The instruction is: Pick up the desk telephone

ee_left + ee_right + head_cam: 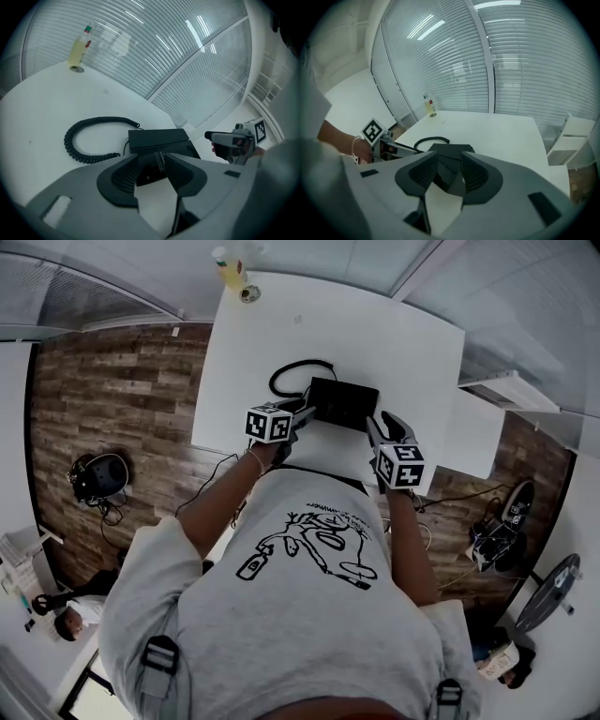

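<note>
Both sets of jaws spread?
Yes. The left gripper [152,161] and right gripper [449,164] each straddle a near corner of the desk telephone [343,402], unpinched. Thin bites, I'd judge: lifted unevenly it may tip out, with the coiled cord [69,139] dragging.

Telephone [344,401] — head view: both near corners are covered, one by the left hand-held gripper [302,413], one by the right hand-held gripper [379,427]. Keys and handset merge into one dark block and cannot be told apart.
Same, left gripper view: near part behind the jaws; pale print on the casing too small to read.
Same, right gripper view: near part behind the jaws. Whether any pad touches the casing cannot be told in either gripper view.
Coiled cord [274,381] — one end passes behind the telephone, join hidden.
Bottle [231,268]: label too small to read.
Surface [281,324]: middle of the near edge hidden under the person [309,615].
</note>
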Demonstrator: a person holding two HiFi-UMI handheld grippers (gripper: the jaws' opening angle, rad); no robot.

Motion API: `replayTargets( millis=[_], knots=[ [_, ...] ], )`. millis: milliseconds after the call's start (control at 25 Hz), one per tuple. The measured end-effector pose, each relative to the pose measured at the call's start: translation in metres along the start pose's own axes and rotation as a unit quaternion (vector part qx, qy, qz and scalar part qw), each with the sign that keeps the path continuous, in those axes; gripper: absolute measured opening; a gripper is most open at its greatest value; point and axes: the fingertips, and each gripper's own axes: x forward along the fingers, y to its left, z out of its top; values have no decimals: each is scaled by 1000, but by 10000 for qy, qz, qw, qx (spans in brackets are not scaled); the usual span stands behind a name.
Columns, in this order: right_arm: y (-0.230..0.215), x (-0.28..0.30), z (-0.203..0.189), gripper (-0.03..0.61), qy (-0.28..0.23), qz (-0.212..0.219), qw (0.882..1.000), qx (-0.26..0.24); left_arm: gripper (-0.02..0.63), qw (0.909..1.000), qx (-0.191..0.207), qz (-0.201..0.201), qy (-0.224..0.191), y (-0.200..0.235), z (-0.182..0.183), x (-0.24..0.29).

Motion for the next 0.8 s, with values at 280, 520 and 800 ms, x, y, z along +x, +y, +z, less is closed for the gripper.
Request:
replayTargets(
  millis=[280, 520, 800],
  knots=[
    [-8, 19, -21, 144, 300, 127, 9992, 239, 173, 9995, -247, -92, 172, 19, -11, 16],
    [-12, 34, -38, 158, 515, 226, 9978, 364, 189, 9984, -479, -216, 214, 23, -14, 25],
    [-16, 45, -54, 175, 656, 384, 9950, 651, 190, 9965, -684, -384, 279, 21, -18, 32]
  ],
)
